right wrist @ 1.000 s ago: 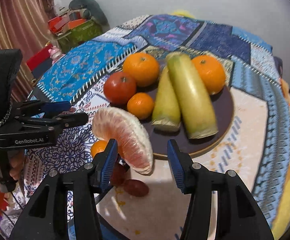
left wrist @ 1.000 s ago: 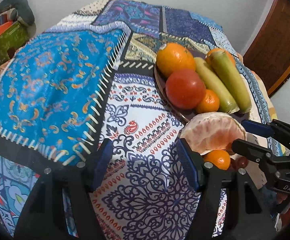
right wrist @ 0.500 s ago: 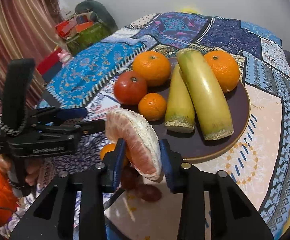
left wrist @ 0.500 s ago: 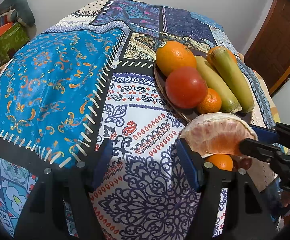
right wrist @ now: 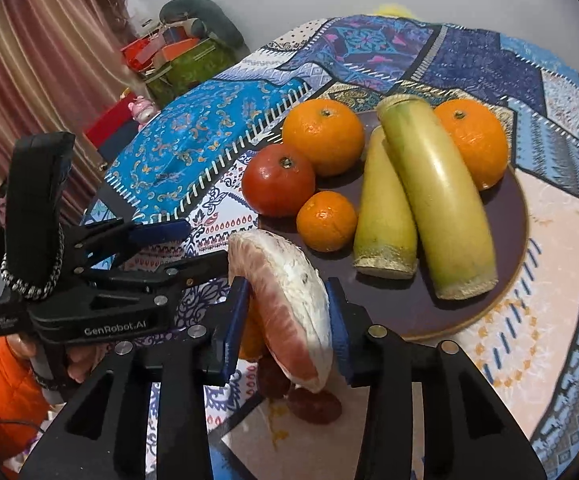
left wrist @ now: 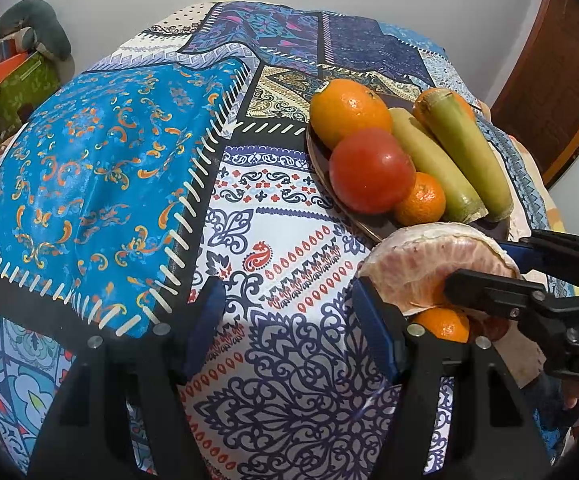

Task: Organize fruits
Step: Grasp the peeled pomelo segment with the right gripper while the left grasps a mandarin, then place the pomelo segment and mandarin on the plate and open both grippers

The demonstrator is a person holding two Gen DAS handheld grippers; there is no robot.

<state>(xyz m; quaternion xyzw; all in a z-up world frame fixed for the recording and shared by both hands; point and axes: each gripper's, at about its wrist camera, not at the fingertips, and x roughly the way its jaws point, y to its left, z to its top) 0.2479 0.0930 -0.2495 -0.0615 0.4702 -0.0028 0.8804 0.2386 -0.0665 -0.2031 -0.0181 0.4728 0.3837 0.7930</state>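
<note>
Right hand-held gripper [right wrist: 287, 312] clenched on a peeled pomelo wedge [right wrist: 285, 304], blue pads pressing both flat sides; wedge held on edge, pink flesh facing left, white pith right. It sits just off the near rim of the plate [right wrist: 505, 280], above the counter cloth [right wrist: 209, 136].

Under the wedge: a small orange [left wrist: 443, 324] and two dark red fruits [right wrist: 313, 404], possibly dates, too shadowed to tell.

On the plate: tomato [right wrist: 277, 180], mandarin [right wrist: 325, 220], two big oranges [right wrist: 323, 136], and two yellow-green cut stalks [right wrist: 437, 196] lying side by side, the larger leaning on the smaller.

Left hand-held gripper [left wrist: 289, 320] released, jaws wide apart with nothing between them, hovering over the blue-and-white patterned patch of cloth, left of the wedge. In the left wrist view its right finger [left wrist: 373, 328] sits just beside the wedge; contact can't be judged.

Background: curtain [right wrist: 37, 80], green box [right wrist: 193, 68] by the wall.
</note>
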